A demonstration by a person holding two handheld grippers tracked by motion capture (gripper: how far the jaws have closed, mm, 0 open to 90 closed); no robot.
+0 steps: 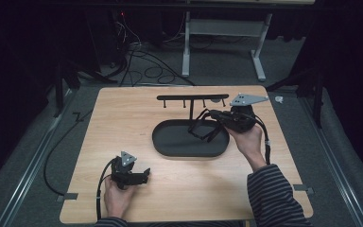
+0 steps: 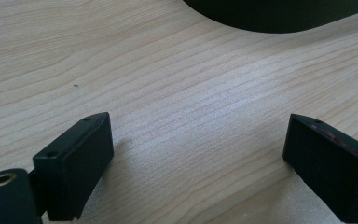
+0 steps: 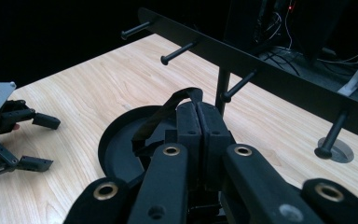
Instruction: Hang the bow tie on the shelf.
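A black rack stands on the wooden table [image 1: 118, 118]: an oval tray base [image 1: 168, 144] [image 3: 114, 149], a thin post, and a cross bar [image 1: 192, 97] [image 3: 261, 70] with several pegs. My right gripper [image 1: 212, 115] [image 3: 198, 109] hovers over the tray's right end, just in front of the post, shut on a black strap [image 1: 203, 130] [image 3: 161, 114]. The strap loops down toward the tray. My left gripper [image 1: 144, 174] [image 2: 196, 149] [image 3: 44, 142] rests low at the table's front left, its jaws wide open with bare wood between them.
A small grey disc [image 3: 338, 154] is set in the table under the bar's right end. Beyond the far edge, cables [image 1: 142, 66] lie on the floor beside a white-legged frame [image 1: 222, 28]. Metal rails run along both sides of the table.
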